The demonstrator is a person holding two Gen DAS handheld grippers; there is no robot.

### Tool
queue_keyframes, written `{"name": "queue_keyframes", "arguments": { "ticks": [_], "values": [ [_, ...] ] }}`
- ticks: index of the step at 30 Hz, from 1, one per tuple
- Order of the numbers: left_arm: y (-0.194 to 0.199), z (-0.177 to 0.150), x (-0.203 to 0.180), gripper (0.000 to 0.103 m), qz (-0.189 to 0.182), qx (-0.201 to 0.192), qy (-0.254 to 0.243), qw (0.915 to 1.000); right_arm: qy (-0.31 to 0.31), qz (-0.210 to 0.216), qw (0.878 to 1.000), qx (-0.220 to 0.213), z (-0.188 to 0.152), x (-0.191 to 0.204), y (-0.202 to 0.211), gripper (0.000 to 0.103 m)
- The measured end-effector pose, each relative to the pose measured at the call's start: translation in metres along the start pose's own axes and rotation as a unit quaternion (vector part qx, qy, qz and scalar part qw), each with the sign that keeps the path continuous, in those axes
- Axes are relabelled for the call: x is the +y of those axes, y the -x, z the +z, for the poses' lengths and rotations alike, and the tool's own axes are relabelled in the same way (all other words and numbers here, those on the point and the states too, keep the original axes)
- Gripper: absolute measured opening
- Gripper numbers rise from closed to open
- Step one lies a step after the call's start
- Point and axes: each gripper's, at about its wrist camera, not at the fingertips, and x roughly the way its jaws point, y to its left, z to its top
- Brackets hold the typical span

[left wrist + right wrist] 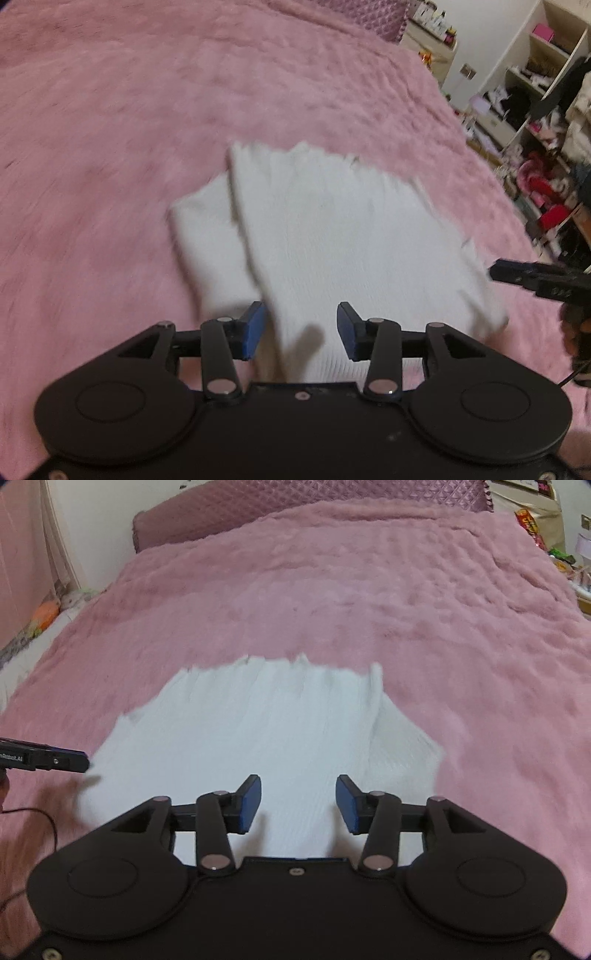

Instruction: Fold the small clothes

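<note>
The white garment (pixel 258 731) lies partly folded on the pink bed (pixel 332 590). We hover just beside its near edge, left gripper (pixel 301 330) and right gripper (pixel 298 803) with jaws apart, holding nothing. We judge one fold laid; next we must pinch an edge for another.

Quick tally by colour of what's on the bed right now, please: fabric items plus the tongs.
White: 1, the white garment
Pink: 1, the fluffy blanket under it
Mauve: 1, the quilted pillow at the head of the bed
Black with blue pads: 2, the left tongs and the right tongs, both open and empty
Total: 5
</note>
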Motion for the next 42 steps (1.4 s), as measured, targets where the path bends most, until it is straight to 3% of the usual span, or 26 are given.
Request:
{"name": "queue_keyframes", "arguments": {
  "ticks": [8, 11, 13, 14, 16, 18, 23, 29, 33, 36, 42],
  "values": [
    [-0.004, -0.031, 0.004, 0.043, -0.009, 0.011, 0.031, 0.9994, -0.028, -0.008, 0.999, 0.024, -0.031, -0.005, 0.009, 0.049],
    [-0.005, -0.033, 0.003, 0.042, -0.027, 0.008, 0.04, 0.9988, -0.04, -0.006, 0.999, 0.035, -0.035, -0.005, 0.001, 0.044],
    [-0.01, -0.034, 0.004, 0.039, -0.03, 0.017, 0.052, 0.998, -0.054, 0.002, 0.998, 0.043, -0.037, -0.006, -0.005, 0.029],
    [-0.011, -0.034, 0.004, 0.037, -0.031, 0.021, 0.055, 0.9978, -0.058, 0.001, 0.997, 0.046, -0.039, -0.005, -0.006, 0.028],
    [-0.012, -0.036, 0.004, 0.014, -0.033, 0.024, 0.057, 0.9975, -0.061, -0.002, 0.997, 0.046, -0.04, -0.006, -0.007, 0.016],
    [-0.01, -0.037, 0.007, 0.007, -0.031, 0.025, 0.064, 0.9971, -0.075, -0.002, 0.996, 0.045, -0.04, -0.009, -0.005, 0.012],
    [0.008, -0.031, 0.016, 0.003, -0.059, 0.008, 0.077, 0.9953, -0.075, -0.003, 0.997, 0.03, -0.036, -0.009, 0.011, 0.011],
    [-0.011, -0.042, 0.025, 0.003, -0.038, 0.054, 0.084, 0.9943, -0.097, -0.01, 0.993, 0.066, -0.052, -0.018, -0.006, 0.011],
    [-0.019, -0.047, 0.029, 0.003, -0.032, 0.059, 0.098, 0.9929, -0.104, -0.009, 0.992, 0.067, -0.055, -0.021, -0.011, 0.012],
    [-0.007, -0.04, 0.024, 0.005, -0.032, 0.048, 0.093, 0.9939, -0.104, -0.01, 0.993, 0.056, -0.05, -0.019, -0.002, 0.019],
    [0.02, -0.014, -0.004, 0.006, -0.022, -0.007, 0.045, 0.9987, -0.044, -0.024, 0.999, 0.007, -0.034, 0.009, 0.018, 0.019]
  ]
}}
